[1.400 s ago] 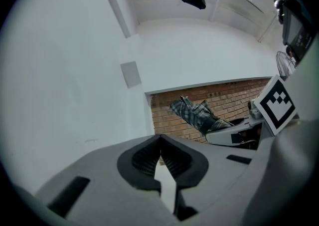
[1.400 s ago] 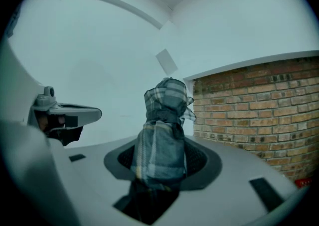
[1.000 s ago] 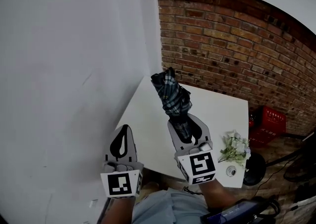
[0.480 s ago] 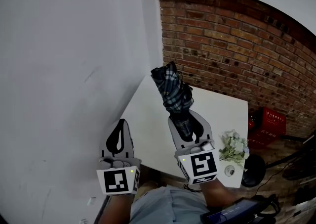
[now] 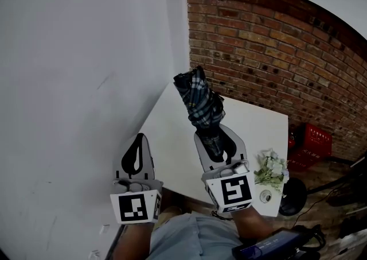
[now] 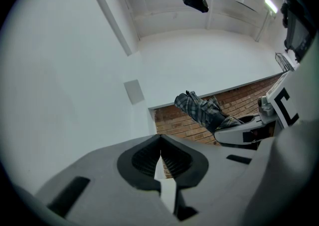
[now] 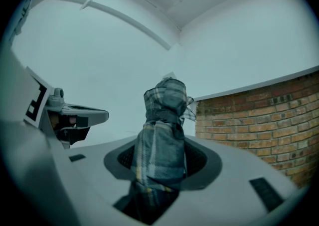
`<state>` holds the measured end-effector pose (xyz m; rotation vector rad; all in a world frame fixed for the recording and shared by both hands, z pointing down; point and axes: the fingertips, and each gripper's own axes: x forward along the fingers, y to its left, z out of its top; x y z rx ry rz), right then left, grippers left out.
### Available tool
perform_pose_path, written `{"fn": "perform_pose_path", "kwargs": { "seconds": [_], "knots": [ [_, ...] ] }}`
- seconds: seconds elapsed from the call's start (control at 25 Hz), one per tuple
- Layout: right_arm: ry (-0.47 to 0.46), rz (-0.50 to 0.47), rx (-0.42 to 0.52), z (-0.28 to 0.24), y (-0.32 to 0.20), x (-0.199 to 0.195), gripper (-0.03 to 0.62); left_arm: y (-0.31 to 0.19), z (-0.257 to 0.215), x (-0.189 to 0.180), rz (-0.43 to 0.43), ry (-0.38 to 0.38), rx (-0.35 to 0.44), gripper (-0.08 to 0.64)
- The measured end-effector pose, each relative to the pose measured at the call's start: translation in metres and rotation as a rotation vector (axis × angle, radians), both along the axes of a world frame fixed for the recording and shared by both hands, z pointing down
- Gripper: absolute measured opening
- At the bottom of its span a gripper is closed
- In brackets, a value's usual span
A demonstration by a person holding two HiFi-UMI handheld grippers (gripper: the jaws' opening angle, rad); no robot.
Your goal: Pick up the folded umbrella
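The folded umbrella (image 5: pixel 199 99), dark plaid fabric, stands nearly upright, lifted above the white table (image 5: pixel 252 130). My right gripper (image 5: pixel 214 139) is shut on its lower end. In the right gripper view the umbrella (image 7: pixel 163 130) rises from between the jaws of the right gripper (image 7: pixel 160 166), whose pads press on both sides of it. My left gripper (image 5: pixel 139 139) hangs to the left near the white wall, shut with nothing in it. In the left gripper view the left gripper (image 6: pixel 160 159) has its jaws together, and the umbrella (image 6: pixel 199 110) shows to the right.
A white wall (image 5: pixel 80 81) is close on the left and a brick wall (image 5: pixel 269 52) stands behind the table. A bunch of white flowers (image 5: pixel 272 170) lies at the table's right front corner. A red crate (image 5: pixel 312 141) sits on the floor beyond.
My right gripper has risen a little with the umbrella in it. The left gripper has barely shifted.
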<state>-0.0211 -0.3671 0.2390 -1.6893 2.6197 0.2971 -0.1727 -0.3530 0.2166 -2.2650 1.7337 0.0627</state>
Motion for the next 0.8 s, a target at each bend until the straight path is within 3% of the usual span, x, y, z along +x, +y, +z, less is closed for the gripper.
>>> {"fn": "perform_pose_path", "kwargs": {
  "seconds": [0.8],
  "knots": [
    [-0.013,0.005,-0.028,0.009,-0.011,-0.001,0.192,-0.012,0.011,-0.001,0.016,-0.011,-0.030,0.006]
  ]
}}
